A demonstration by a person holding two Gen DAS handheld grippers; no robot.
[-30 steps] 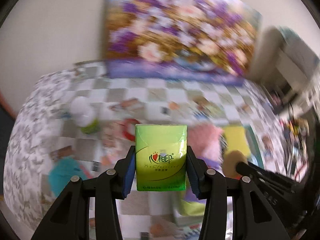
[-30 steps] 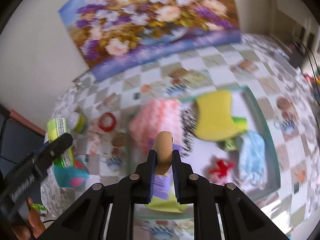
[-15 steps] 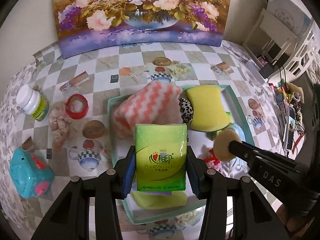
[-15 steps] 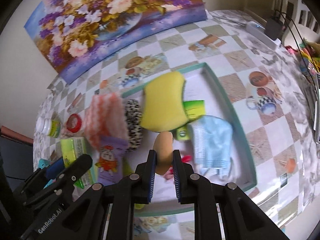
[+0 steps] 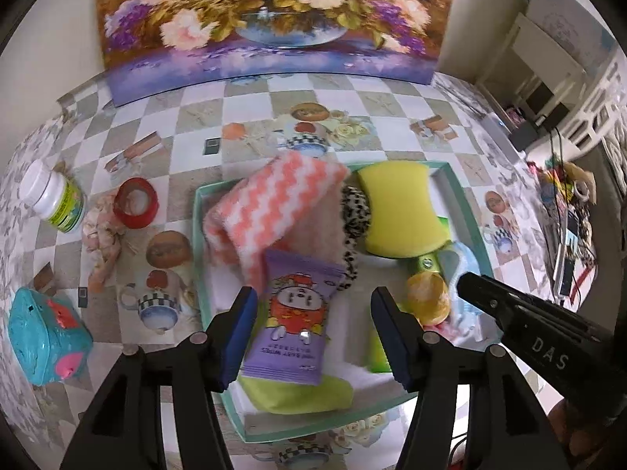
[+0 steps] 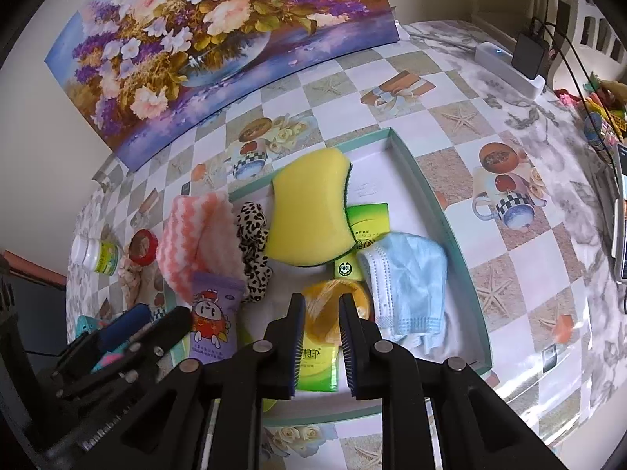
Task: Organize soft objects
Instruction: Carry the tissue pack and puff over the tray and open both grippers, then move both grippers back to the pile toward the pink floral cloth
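The left tongs (image 5: 313, 337) are opening, nothing pinched; the right tongs (image 6: 321, 346) are opening too, the round orange puff (image 6: 337, 309) lying loose between them in the teal tray (image 6: 443, 211). The tray sits on the checkered bench (image 6: 509, 266), with a flower painting (image 6: 203, 39) leaning on the wall behind.

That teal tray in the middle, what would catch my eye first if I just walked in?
Probably the teal tray heaped with soft things: a big yellow sponge at its far end, a pink-and-white zigzag cloth spilling over its left rim, and a pale blue face mask on the right. Behind it, a large flower painting leans against the wall. Up close, the right gripper hangs over a round yellow puff, jaws opening.
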